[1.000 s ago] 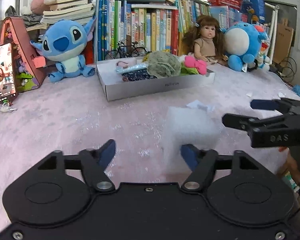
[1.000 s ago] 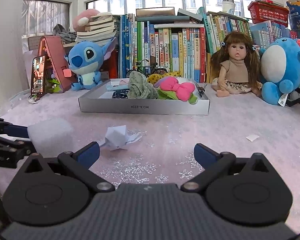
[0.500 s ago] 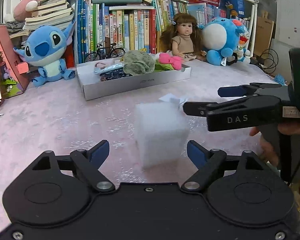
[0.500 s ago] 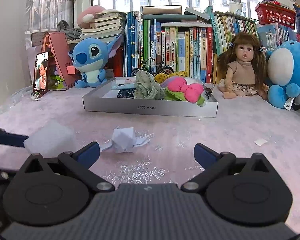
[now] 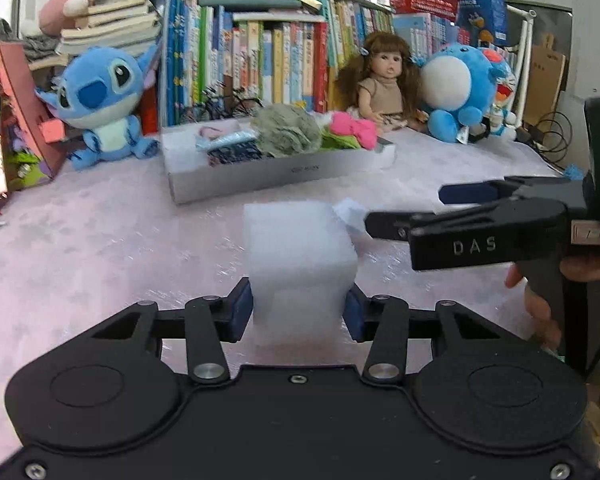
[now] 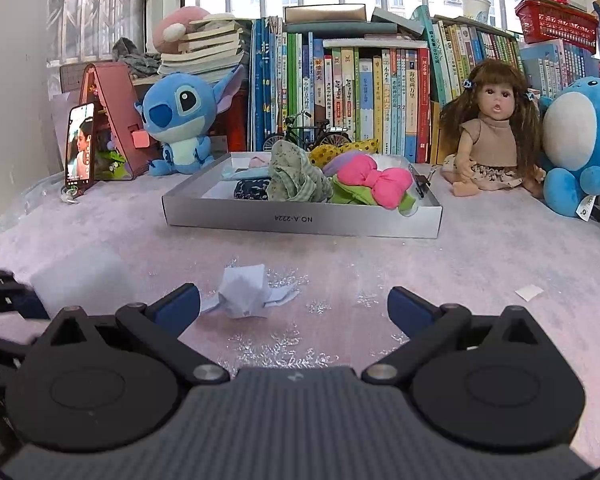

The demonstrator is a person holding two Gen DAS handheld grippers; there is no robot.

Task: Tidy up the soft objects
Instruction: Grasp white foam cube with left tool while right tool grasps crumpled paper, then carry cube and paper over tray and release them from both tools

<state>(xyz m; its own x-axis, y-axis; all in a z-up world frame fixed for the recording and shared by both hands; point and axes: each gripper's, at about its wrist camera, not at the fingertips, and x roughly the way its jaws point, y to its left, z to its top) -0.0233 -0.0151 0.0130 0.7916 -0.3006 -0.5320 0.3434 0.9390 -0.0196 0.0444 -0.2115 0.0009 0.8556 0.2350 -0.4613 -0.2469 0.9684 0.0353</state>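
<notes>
A white foam block (image 5: 300,256) stands on the pink tablecloth between the blue pads of my left gripper (image 5: 298,312). Its jaws are closing, and both pads touch the block's sides. In the right wrist view the same block (image 6: 80,276) sits at the far left with the left gripper (image 6: 4,300) behind it. My right gripper (image 6: 294,308) is open and holds nothing; a crumpled white paper (image 6: 246,294) lies on the cloth just ahead of its left finger. From the left wrist view the right gripper (image 5: 404,208) reaches in from the right, beside the block.
A grey cardboard tray (image 6: 300,222) with a green cloth (image 6: 296,178), a pink bow (image 6: 374,182) and other soft items lies mid-table. Behind it stand a blue plush (image 6: 180,120), a doll (image 6: 492,136), a second blue plush (image 6: 580,148), books and a phone (image 6: 80,142). A paper scrap (image 6: 530,292) lies to the right.
The left gripper drew nearer to the foam block, and its jaws came in from wide apart until the pads met the block's sides. The right gripper stayed open and nearly still.
</notes>
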